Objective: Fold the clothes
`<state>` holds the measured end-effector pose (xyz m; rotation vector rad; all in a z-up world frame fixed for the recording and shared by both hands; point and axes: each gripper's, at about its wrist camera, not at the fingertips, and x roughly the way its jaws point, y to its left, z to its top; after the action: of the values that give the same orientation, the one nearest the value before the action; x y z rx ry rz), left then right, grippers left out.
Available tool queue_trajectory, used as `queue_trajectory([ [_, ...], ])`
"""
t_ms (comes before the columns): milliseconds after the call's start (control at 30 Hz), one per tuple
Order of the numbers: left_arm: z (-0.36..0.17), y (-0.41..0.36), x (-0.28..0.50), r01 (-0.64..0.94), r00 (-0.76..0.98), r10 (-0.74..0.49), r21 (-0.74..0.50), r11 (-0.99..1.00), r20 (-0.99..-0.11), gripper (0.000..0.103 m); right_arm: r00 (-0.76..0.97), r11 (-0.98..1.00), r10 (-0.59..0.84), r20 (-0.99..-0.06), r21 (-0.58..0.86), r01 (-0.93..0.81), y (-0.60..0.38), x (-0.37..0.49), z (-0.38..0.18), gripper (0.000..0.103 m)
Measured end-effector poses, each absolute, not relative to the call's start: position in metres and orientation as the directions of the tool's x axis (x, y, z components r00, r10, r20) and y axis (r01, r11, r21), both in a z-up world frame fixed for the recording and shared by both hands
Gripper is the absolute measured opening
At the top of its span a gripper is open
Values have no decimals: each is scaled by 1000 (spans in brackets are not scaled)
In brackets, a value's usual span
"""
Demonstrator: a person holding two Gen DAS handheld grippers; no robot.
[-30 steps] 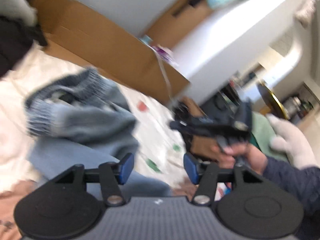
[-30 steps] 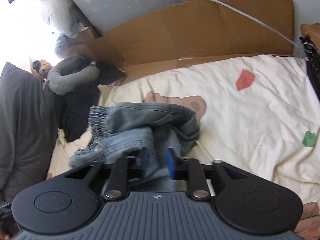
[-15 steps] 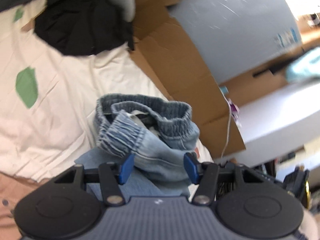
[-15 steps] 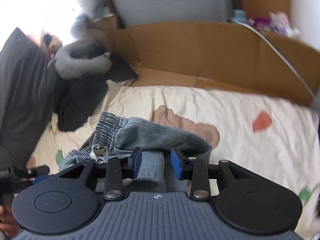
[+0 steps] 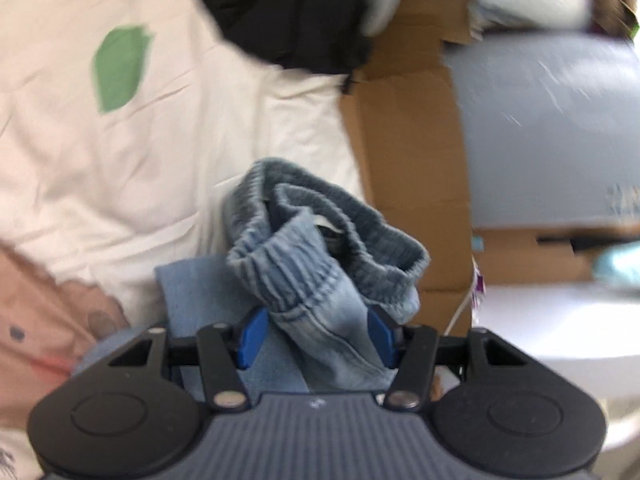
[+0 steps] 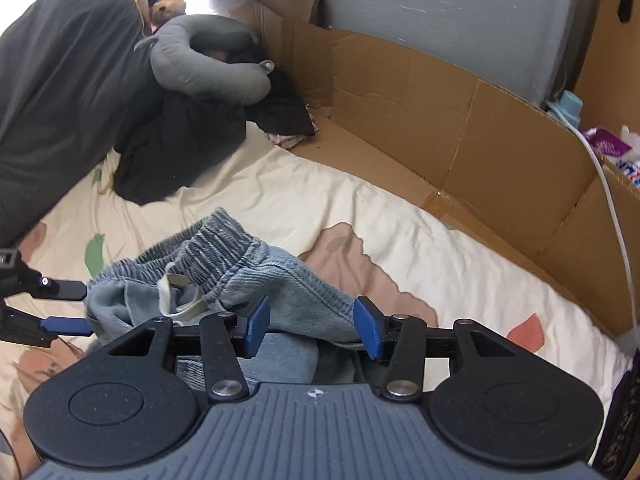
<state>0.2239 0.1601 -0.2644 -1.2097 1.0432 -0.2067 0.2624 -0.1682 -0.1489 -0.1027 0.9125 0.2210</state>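
On a cream bedsheet (image 6: 420,240) printed with coloured shapes, the left gripper (image 5: 314,334) sits parted around a bunched fold of light-blue denim trousers (image 6: 248,276); whether its pads press the cloth cannot be told. To its right, the right gripper (image 6: 312,326) is opening, denim between its blue pads. Cardboard (image 6: 460,120) lines the bed's far edge.

I see a cream bedsheet with green and pink patches (image 6: 420,240), and flattened brown cardboard (image 6: 460,128) along its far edge. At the far left corner I see a grey U-shaped neck pillow (image 6: 200,68) on a dark grey cushion (image 6: 60,80).
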Motion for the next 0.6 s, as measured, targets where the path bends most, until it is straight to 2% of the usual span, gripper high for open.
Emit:
queue_trajectory([
  [100, -274, 162, 226, -441, 554, -638, -839, 319, -534, 57, 590, 970, 135, -796, -17, -244, -167, 269, -152, 69],
  [167, -275, 162, 226, -456, 558, -641, -841, 293, -526, 53, 588, 963, 125, -799, -43, -264, -165, 273, -155, 69],
  [300, -279, 160, 222, -499, 552, -639, -826, 262, -536, 45, 572, 936, 152, -806, -68, -345, -159, 282, -158, 69],
  [400, -282, 158, 220, -527, 546, -640, -816, 239, -540, 45, 554, 909, 171, -815, -86, -407, -155, 289, -161, 69],
  [600, -286, 152, 225, -530, 554, -633, -815, 233, -541, 45, 481, 832, 196, -854, -115, -543, -141, 302, -170, 61],
])
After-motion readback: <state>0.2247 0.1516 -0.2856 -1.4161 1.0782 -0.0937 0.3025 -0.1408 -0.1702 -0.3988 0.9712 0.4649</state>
